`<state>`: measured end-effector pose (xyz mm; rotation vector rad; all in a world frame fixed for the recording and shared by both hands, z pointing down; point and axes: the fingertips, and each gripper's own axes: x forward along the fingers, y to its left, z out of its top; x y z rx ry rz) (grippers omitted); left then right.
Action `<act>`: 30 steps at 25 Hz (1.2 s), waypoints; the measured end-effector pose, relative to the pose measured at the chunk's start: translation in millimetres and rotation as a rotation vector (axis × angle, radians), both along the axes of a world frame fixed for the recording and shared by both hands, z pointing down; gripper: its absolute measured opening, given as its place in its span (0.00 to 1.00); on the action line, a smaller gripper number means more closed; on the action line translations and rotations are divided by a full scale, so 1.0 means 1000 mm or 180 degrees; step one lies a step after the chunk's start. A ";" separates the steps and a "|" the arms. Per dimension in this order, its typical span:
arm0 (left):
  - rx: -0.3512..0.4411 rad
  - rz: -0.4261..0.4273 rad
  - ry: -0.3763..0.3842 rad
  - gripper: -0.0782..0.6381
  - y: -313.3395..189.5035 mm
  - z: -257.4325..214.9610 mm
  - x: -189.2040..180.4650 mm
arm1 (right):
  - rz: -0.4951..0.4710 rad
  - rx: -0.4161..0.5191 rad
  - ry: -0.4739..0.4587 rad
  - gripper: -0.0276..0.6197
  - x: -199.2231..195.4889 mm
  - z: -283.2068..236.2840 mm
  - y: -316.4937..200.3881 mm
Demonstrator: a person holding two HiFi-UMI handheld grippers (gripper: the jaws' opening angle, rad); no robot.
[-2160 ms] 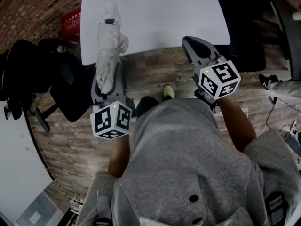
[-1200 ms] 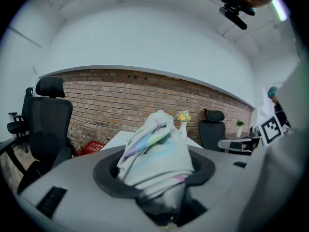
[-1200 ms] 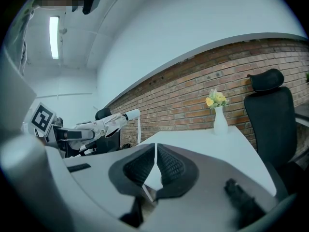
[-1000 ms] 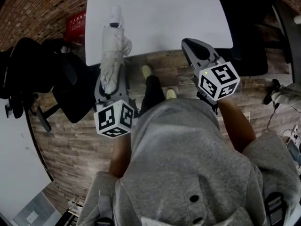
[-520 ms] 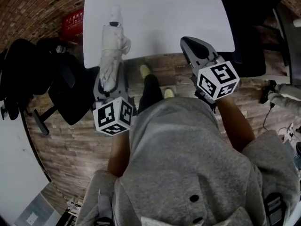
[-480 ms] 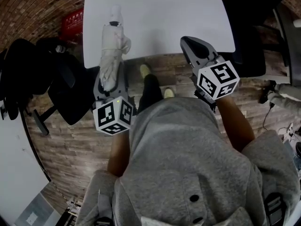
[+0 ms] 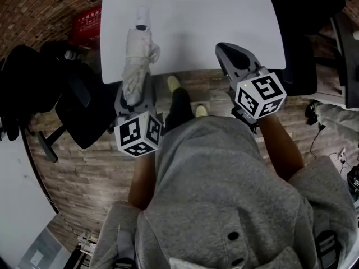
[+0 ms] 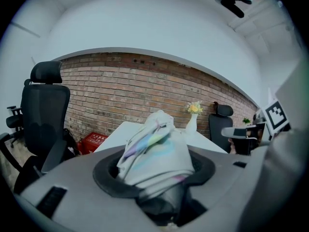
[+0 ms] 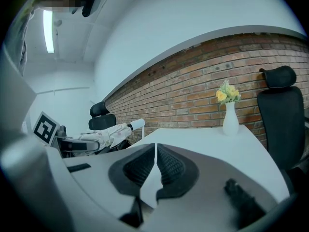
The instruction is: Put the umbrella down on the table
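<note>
The folded white umbrella (image 7: 136,58) lies lengthwise in my left gripper (image 7: 133,94), whose jaws are shut on its lower part. Its black-and-white tip end reaches out over the near left part of the white table (image 7: 190,15). In the left gripper view the bunched canopy of the umbrella (image 8: 154,151) fills the gap between the jaws of the left gripper (image 8: 155,180). My right gripper (image 7: 229,54) is shut with nothing in it, its tip over the table's near edge. The right gripper view shows the shut right gripper (image 9: 155,170), the umbrella (image 9: 108,135) to its left and the table (image 9: 203,146) ahead.
Black office chairs (image 7: 33,83) and a red crate (image 7: 87,27) stand left of the table, and another dark chair (image 7: 305,60) stands at its right. A white vase with yellow flowers (image 9: 230,114) stands on the table's far end by the brick wall. My feet are on the wood floor under the near edge.
Both grippers have moved forward toward the table, and the umbrella and the right gripper's tip now reach farther over its near edge. The grip on the umbrella is unchanged.
</note>
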<state>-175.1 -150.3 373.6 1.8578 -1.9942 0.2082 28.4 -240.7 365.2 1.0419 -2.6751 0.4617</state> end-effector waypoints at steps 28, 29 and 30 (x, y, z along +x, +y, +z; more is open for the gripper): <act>-0.0368 0.0065 0.0015 0.45 -0.031 0.067 -0.018 | -0.0071 -0.0220 0.0198 0.09 -0.028 0.034 -0.021; -0.0378 0.0067 0.0022 0.45 -0.031 0.069 -0.018 | -0.0073 -0.0223 0.0206 0.09 -0.028 0.034 -0.021; -0.0387 0.0069 0.0026 0.45 -0.032 0.071 -0.018 | -0.0073 -0.0223 0.0211 0.09 -0.028 0.034 -0.022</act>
